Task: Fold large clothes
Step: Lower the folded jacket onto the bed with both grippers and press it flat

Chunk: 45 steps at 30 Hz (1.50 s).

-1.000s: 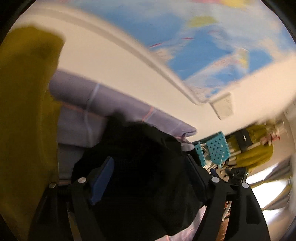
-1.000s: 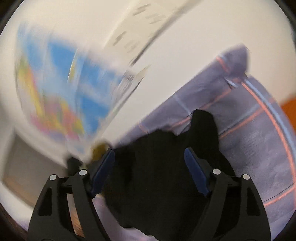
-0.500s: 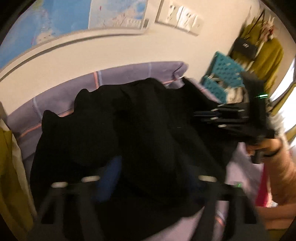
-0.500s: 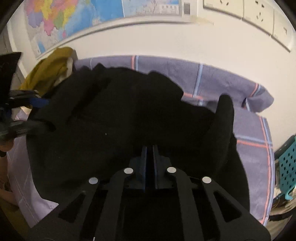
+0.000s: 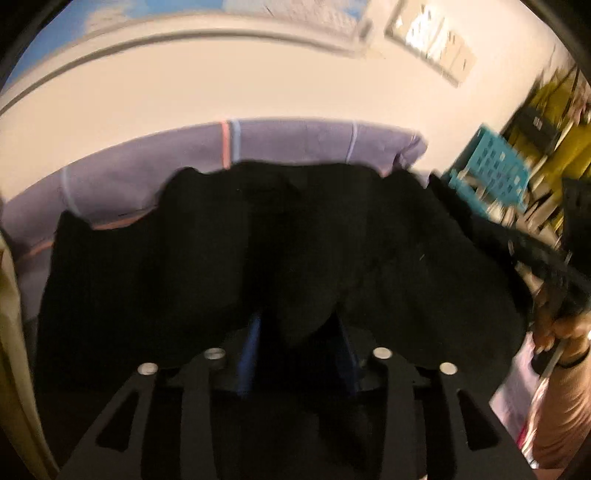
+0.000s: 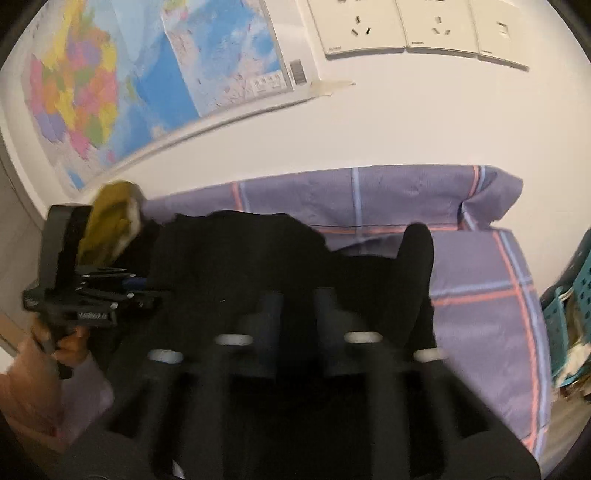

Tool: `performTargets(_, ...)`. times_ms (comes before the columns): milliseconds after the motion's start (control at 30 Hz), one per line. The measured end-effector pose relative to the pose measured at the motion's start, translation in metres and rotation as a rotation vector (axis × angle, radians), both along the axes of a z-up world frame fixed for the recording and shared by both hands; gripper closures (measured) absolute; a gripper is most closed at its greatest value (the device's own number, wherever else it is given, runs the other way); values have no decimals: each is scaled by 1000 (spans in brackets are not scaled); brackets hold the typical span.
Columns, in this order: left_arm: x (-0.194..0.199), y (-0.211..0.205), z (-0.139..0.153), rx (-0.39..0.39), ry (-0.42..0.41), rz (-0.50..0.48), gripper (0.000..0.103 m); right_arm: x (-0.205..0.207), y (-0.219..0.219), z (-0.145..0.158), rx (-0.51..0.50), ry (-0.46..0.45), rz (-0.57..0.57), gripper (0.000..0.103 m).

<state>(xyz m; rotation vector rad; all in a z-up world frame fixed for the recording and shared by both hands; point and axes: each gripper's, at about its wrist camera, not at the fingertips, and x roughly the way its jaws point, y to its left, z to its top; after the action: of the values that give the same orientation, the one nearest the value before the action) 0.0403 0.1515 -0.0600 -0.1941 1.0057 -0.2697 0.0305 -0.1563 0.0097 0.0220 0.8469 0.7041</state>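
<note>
A large black garment [image 5: 295, 243] hangs stretched between both grippers above a purple checked sheet [image 5: 288, 144]. My left gripper [image 5: 299, 332] is shut on a bunched fold of the garment; its blue pads show on either side of the cloth. My right gripper [image 6: 297, 314] is shut on the garment [image 6: 236, 258] too, with cloth between its fingers. In the right wrist view the left gripper [image 6: 122, 288] shows at the left, clamped on the garment's edge. In the left wrist view the right gripper [image 5: 554, 273] shows at the right, blurred.
The purple sheet [image 6: 480, 295] covers a bed against a white wall with a map [image 6: 147, 74] and sockets [image 6: 406, 29]. A mustard cloth [image 6: 110, 218] lies at the bed's left. A teal basket [image 5: 491, 173] stands at the right, also in the right wrist view [image 6: 569, 306].
Both grippers went from open over the garment to shut on it. The garment was lifted and spread between them, and the right gripper's jaws now show a wider wad of cloth.
</note>
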Motion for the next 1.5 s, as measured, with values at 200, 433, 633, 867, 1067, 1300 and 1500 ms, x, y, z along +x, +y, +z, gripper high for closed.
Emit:
performTargets(200,-74,40,45,50,-246,113,25,-47,-57,22,71,-89,-25,8)
performTargets(433,-146,49,20,128,-208,133,14,-81,-77,-28,3,-40,-17,6)
performTargets(633,-144,44,-15,114,-149,145,39,-68,-73,-33,148,6,13,80)
performTargets(867,-156,77,19,-92,-136,183,81,-93,-124,38,338,-70,42,85)
performTargets(1067,-151,39,-1,-10,-14,63,68,-61,-132,-33,29,147,-106,63)
performTargets(1300,-165,48,38,-7,-180,116,31,-86,-129,32,5,-126,-200,34)
performTargets(1500,-116,-3,41,121,-159,-22,31,-70,-59,31,-36,-151,12,40)
